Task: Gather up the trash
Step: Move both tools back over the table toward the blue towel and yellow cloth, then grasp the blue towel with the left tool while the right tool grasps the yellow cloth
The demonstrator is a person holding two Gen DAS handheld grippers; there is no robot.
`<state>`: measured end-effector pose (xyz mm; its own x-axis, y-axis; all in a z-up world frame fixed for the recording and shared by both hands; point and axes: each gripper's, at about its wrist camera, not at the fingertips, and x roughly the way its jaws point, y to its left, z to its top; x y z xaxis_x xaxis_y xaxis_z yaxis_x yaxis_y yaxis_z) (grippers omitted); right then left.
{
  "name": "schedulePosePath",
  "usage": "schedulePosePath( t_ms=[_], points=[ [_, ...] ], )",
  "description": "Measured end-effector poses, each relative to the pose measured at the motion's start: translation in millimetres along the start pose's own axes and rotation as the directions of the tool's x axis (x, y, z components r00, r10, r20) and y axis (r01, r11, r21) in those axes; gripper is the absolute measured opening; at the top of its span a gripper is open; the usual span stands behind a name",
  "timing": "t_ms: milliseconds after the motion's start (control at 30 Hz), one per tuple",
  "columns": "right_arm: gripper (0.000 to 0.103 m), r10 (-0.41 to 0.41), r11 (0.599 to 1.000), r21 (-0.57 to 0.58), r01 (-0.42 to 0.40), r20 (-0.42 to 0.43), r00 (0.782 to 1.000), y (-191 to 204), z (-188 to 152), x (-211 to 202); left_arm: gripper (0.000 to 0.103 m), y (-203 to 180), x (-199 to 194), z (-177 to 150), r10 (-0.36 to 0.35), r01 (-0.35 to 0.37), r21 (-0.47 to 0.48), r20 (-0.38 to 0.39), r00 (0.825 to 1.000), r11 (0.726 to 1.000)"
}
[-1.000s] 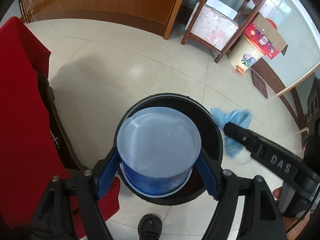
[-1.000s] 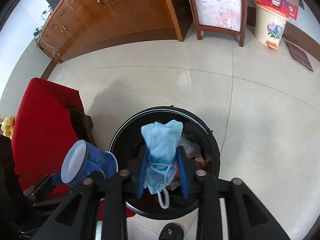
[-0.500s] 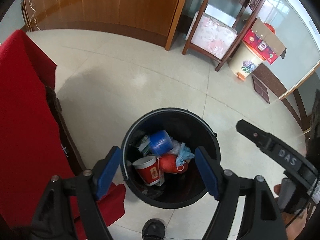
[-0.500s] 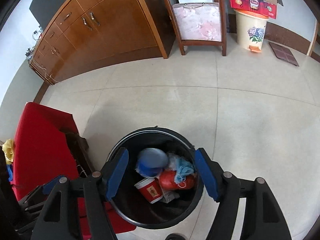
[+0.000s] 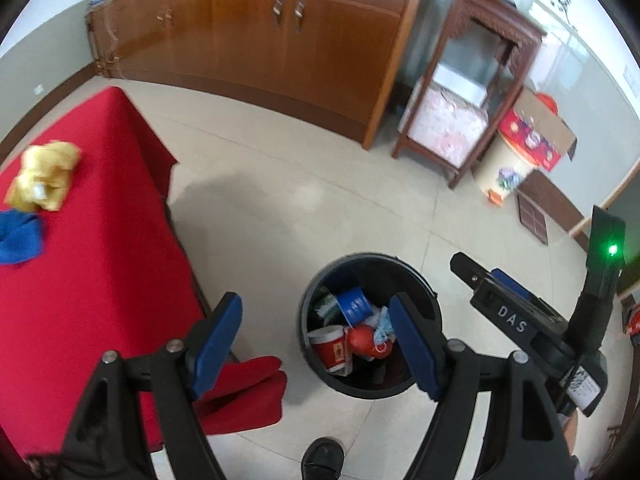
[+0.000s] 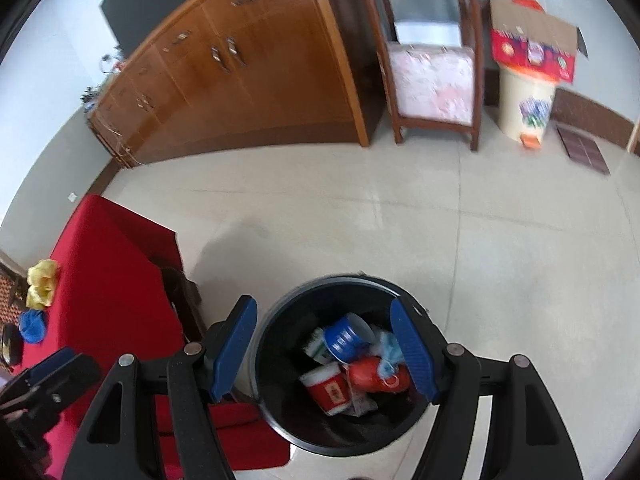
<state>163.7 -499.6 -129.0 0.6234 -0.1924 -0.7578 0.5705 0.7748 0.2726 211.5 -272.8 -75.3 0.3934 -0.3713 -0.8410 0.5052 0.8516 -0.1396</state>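
A black trash bin (image 5: 429, 312) (image 6: 276, 428) stands on the tiled floor beside a red-covered table (image 5: 92, 280) (image 6: 108, 280). Inside lie a blue cup (image 5: 354, 304) (image 6: 342, 338), a red-and-white paper cup (image 5: 330, 346) (image 6: 326, 388), a red item (image 5: 360, 340) (image 6: 370, 376) and a light blue face mask (image 5: 382, 326) (image 6: 390, 354). My left gripper (image 5: 316, 344) is open and empty, high above the bin's left side. My right gripper (image 6: 324, 354) is open and empty above the bin; it also shows in the left wrist view (image 5: 496, 304). A yellow crumpled item (image 5: 44, 176) (image 6: 40, 284) and a blue item (image 5: 18, 236) (image 6: 32, 326) lie on the table.
A wooden cabinet (image 5: 260, 28) (image 6: 224, 80) lines the far wall. A wooden stand with a floral cushion (image 5: 452, 128) (image 6: 434, 84), a cream floral bin (image 5: 502, 172) (image 6: 528, 108) and a red cardboard box (image 5: 536, 136) (image 6: 532, 50) stand to the right. A shoe (image 5: 322, 458) is at the bottom edge.
Both grippers opened: the blue cup dropped from the left and the face mask from the right into the bin. Both grippers then rose and pulled back, bringing the table top into view.
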Motion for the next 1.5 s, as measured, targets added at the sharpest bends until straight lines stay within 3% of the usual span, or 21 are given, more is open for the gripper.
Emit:
schedulePosePath(
  t_ms=[167,300,567,733,967,1267,1500],
  points=[
    [0.071,0.076,0.994,-0.081,-0.069,0.088,0.993,51.6,2.8,-20.8,0.078,33.6,-37.0,-2.9,0.055,-0.052,-0.049,0.069,0.996,0.997],
    [0.071,0.173,0.973,-0.170,-0.154,0.101,0.980,107.1,-1.4,-25.3,0.078,75.4,-58.7,-7.3,0.129,-0.117,-0.115,0.097,0.987,0.986],
    [0.071,0.295,0.905,-0.336,-0.262,0.052,0.954,216.1,-29.1,-20.1,0.078,177.5,-82.8,-22.9,0.288,-0.254,-0.275,0.091,0.953,0.927],
    [0.072,0.352,0.870,-0.378,-0.317,0.024,0.936,262.6,-45.6,-18.7,0.078,228.4,-83.9,-28.2,0.339,-0.289,-0.359,0.085,0.937,0.888],
    [0.077,0.372,0.840,-0.414,-0.350,-0.029,0.928,311.8,-54.0,-5.4,0.078,264.0,-66.7,-23.5,0.358,-0.306,-0.373,0.076,0.931,0.876],
    [0.081,0.399,0.812,-0.443,-0.379,-0.051,0.916,361.2,-37.9,8.2,0.078,284.1,-55.5,-3.7,0.303,-0.242,-0.383,0.108,0.947,0.892],
    [0.083,0.405,0.801,-0.455,-0.390,-0.068,0.912,400.5,-14.6,37.5,0.078,285.4,-28.9,10.0,0.280,-0.235,-0.368,0.074,0.957,0.900]
  ],
)
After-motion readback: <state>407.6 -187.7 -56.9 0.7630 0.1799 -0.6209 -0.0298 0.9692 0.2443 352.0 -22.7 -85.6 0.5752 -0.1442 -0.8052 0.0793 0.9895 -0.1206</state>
